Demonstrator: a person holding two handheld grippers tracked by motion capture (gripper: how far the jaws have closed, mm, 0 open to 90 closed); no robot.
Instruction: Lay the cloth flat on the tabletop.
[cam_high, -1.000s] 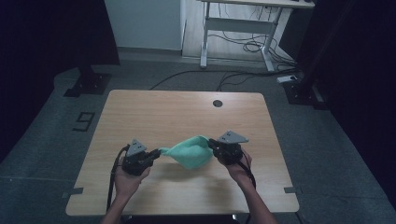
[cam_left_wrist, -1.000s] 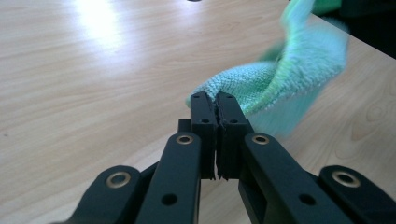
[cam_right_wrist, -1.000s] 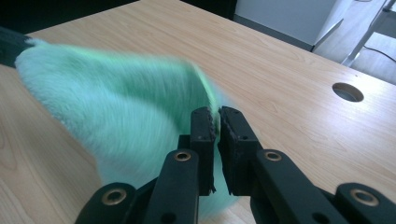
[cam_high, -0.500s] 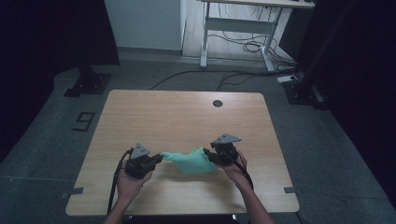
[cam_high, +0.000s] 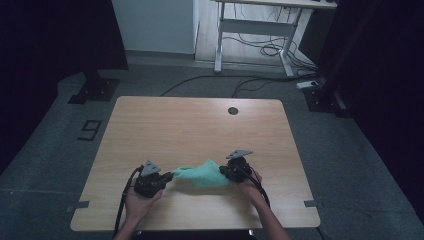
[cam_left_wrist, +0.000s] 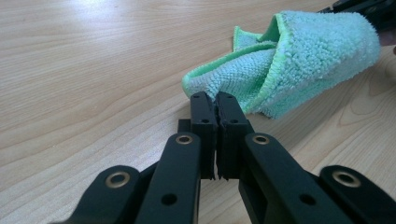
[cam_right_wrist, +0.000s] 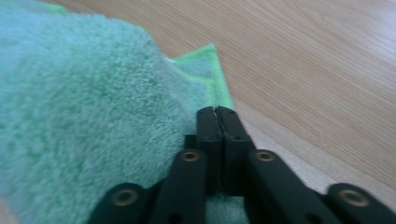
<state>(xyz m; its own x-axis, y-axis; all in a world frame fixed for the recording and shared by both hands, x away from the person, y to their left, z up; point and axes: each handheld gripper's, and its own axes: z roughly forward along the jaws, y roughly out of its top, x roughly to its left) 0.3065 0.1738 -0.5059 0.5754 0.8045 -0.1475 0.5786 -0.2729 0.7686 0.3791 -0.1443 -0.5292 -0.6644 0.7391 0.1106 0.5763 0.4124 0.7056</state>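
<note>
Between the two grippers, the green cloth (cam_high: 202, 174) was stretched from 9 to 3 o'clock on the desk (cam_high: 200, 125); left fingers (cam_left_wrist: 205, 122) were pinched on its corner, right fingers (cam_right_wrist: 208, 133), just closed, clamped its opposite edge.

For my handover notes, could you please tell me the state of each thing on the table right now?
Cloth: bunched and folded over, resting on the table, stretched between both grippers.
Left gripper: shut on a cloth edge.
Right gripper: shut at the cloth's other end.

Green cloth (cam_high: 201, 175) lying bunched on the counter (cam_high: 190, 125), left tongs (cam_high: 169, 176) and right tongs (cam_high: 223, 172) at either end.
</note>
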